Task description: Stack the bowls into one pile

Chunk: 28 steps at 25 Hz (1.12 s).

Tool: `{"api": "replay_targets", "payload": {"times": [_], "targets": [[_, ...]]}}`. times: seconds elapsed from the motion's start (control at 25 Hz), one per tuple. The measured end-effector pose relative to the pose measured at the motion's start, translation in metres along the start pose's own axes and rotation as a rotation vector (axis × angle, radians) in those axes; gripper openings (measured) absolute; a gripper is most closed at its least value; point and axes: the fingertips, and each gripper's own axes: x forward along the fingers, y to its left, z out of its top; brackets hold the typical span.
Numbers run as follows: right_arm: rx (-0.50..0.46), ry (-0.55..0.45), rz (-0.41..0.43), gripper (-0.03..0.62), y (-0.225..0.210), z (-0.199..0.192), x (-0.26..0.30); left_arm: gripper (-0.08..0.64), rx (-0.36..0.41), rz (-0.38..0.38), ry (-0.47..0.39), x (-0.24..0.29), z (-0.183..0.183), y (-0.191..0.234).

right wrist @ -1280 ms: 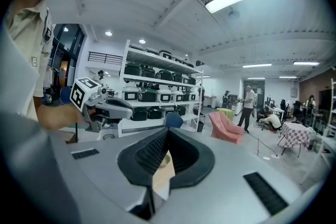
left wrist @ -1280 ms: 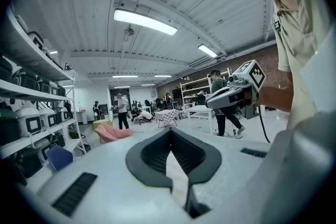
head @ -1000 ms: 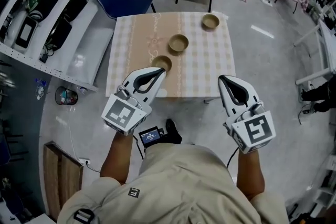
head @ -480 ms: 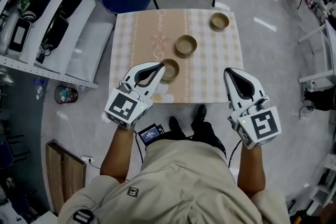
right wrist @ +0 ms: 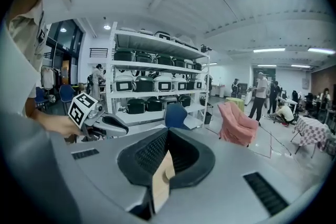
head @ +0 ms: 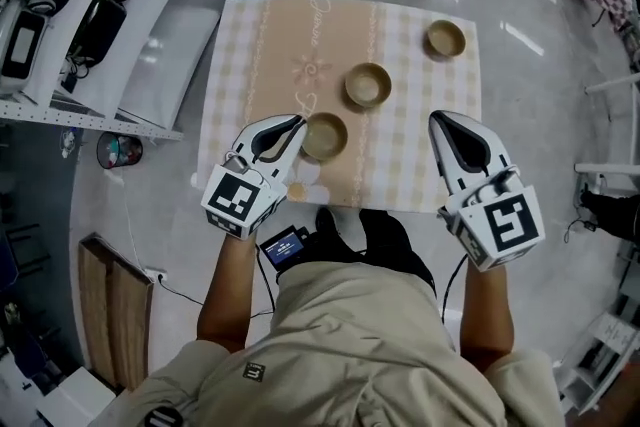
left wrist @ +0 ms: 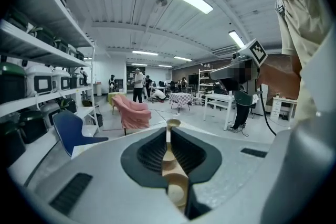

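Bowls (head: 368,85) sit apart in a diagonal row on the table (head: 250,65). Your left gripper (head: 298,122), clenched empty, hovers just beside the nearest bowl (head: 325,135); your right gripper (head: 437,118) is clenched empty too.

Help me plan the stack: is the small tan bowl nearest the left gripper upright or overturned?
Upright. The small tan bowl shows its rim and hollow facing up.

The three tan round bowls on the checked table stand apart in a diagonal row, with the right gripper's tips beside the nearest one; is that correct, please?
Not quite: the head view shows the left gripper, not the right, with its tips beside the nearest tan round bowl. The right gripper is off to the side, away from all three bowls. The rest of the statement holds.
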Motion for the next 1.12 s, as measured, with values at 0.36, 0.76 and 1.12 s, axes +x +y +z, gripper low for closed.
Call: {"api": "replay_targets", "payload": {"times": [0.36,0.76,1.12], "targets": [[0.015,0.098,0.11,0.003,-0.033,-0.053,0.071,0.051,-0.121,0.059,0.138,0.063,-0.095,0.03],[0.052,0.196,0.169,0.003,-0.044,-0.115,0.112,0.081,-0.261,0.098,0.274,0.086,-0.196,0.045],[0.067,0.231,0.205,0.003,-0.035,-0.143,0.136,0.081,-0.331,0.07,0.309,0.097,-0.233,0.043]]}}
